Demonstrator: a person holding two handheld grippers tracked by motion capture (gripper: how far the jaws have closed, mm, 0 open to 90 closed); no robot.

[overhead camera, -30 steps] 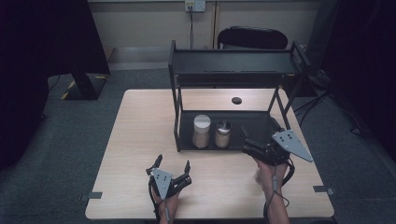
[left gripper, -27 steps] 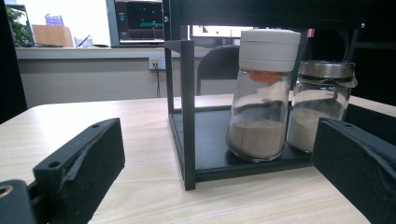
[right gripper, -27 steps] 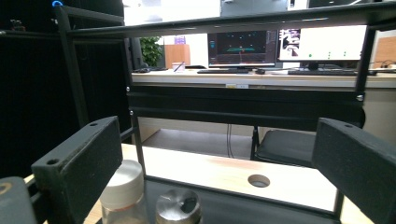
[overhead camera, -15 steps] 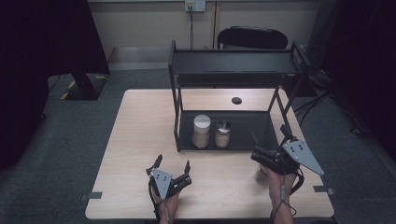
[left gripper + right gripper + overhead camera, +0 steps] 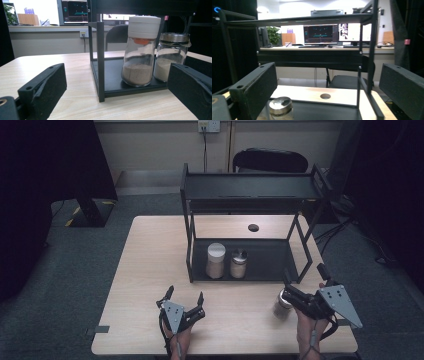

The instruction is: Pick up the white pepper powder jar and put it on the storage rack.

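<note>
In the high view, the rack (image 5: 250, 195) stands on the desk (image 5: 150, 270). Two jars share its lower shelf at the left: a white-capped jar (image 5: 216, 261) and a metal-lidded jar (image 5: 238, 264), set side by side, probably to leave room. A third jar, the loose jar (image 5: 281, 304), stands on the desk before the rack's right front leg, just beside the right hand-held gripper (image 5: 302, 278), whose jaws are spread wide and grip nothing. The left hand-held gripper (image 5: 185, 293) rests idle before the rack's left front post.

In the left gripper view, its jaws gape wide, and both shelved jars stand inside the rack.

In the right gripper view, the jaws stand far apart, with the loose jar (image 5: 280, 107) by the left jaw, ungripped.
</note>
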